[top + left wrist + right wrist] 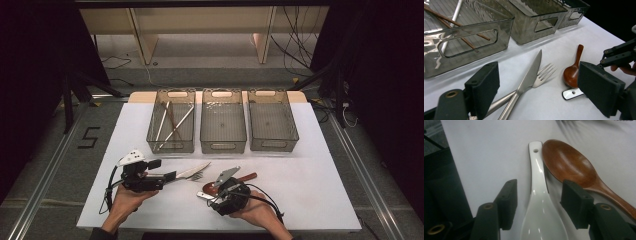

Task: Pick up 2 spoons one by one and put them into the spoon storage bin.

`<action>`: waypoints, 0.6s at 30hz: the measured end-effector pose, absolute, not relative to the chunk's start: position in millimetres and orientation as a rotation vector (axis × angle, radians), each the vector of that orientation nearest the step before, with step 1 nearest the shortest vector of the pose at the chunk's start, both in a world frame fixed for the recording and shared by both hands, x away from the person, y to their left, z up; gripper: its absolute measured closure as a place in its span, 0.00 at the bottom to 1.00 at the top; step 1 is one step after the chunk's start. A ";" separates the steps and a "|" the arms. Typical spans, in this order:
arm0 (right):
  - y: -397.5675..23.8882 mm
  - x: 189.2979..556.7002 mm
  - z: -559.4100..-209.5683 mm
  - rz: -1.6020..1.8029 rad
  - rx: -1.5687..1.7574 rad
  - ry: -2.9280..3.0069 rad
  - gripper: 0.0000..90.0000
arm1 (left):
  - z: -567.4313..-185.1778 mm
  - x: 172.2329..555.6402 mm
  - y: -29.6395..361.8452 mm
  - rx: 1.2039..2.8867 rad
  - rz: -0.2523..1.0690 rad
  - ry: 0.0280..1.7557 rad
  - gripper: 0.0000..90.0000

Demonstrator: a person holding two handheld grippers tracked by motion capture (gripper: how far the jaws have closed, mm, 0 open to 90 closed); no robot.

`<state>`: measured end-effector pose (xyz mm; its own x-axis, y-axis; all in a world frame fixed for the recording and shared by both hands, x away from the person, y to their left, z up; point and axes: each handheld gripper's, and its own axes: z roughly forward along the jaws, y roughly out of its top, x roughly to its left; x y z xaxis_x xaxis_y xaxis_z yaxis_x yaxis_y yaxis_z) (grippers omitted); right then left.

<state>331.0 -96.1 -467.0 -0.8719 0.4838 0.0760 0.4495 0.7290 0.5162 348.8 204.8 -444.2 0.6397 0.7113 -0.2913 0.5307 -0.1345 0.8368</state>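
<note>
Spoons lie side by side on the white bench (310, 165), near its front edge and right of centre: a white ceramic spoon (539, 202) and a brown wooden spoon (571, 167), touching along the white handle. The right tongs (539, 200) straddle the white spoon, one pad on each side of it where handle widens into bowl; the pads stand apart from it, so the jaws are open with the spoon between them. The right-hand pad sits over the wooden spoon's neck. The left tongs (541, 92) are open too, holding nothing, with a steel knife (529, 77) and a fork (541, 76) lying crossed between the jaws on the bench.

Three smoky plastic bins stand in a row at the far side: the left bin (170, 145) holds chopsticks (172, 122), the middle bin (223, 145) and right bin (273, 142) look bare. Open white surface lies between bins and cutlery, and more to the right of the spoons. The front edge is close under both hands.
</note>
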 end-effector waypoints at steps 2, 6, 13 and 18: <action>-93.4 332.7 -469.2 0.827 0.760 2.874 0.59 | -445.2 348.8 205.4 1.798 0.208 1.004 0.20; -90.1 332.6 -471.6 0.805 0.741 2.887 0.65 | -446.1 348.5 205.1 1.799 0.205 1.004 0.20; -88.0 331.0 -470.8 0.758 0.689 2.874 0.76 | -447.6 348.3 204.0 1.807 0.202 1.001 0.20; -83.5 330.4 -468.9 0.726 0.648 2.895 0.78 | -447.3 347.9 203.7 1.800 0.200 1.001 0.20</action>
<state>330.4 -83.5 -468.9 -0.9063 0.4222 0.0183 0.3808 0.7972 0.4684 347.9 203.7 -447.3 0.6402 0.7070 -0.3004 0.5369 -0.1321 0.8332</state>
